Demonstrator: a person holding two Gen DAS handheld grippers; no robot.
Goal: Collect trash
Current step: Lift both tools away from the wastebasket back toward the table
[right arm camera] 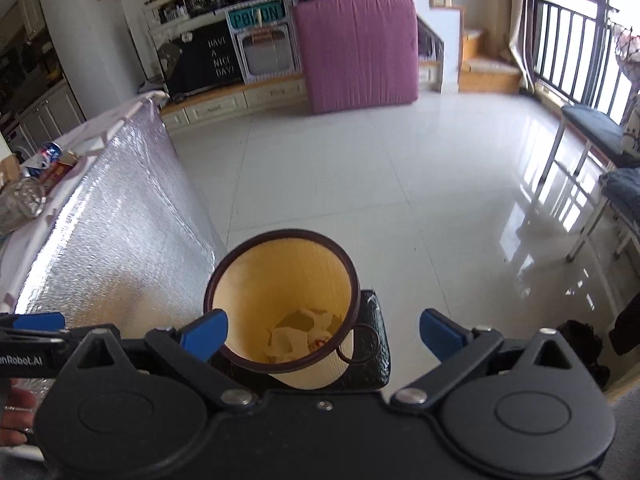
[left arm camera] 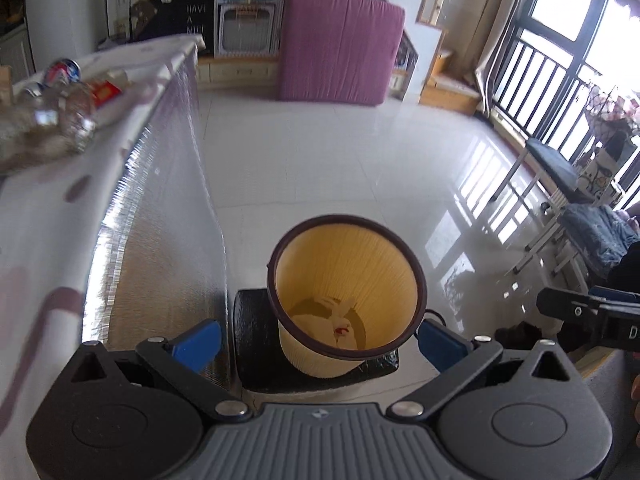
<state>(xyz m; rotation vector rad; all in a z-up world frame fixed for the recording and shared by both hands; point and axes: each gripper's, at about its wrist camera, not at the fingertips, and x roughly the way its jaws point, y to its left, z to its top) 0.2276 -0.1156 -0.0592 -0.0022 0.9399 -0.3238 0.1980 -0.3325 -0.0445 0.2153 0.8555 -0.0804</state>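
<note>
Glossy floor tiles (right arm camera: 360,184) carry the bin (left arm camera: 346,296), both grippers' jaws wide and empty; bench (left arm camera: 48,216) bottle (left arm camera: 76,120) looks light, crushable, best gripped mid-body.

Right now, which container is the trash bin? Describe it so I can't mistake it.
Follow the table's hanging silver foil cover down to the white tiled floor. Beside its foot, on a black mat, stands the bin: a yellow ribbed bucket with a dark brown rim, crumpled paper inside, the only open container on the floor.
</note>
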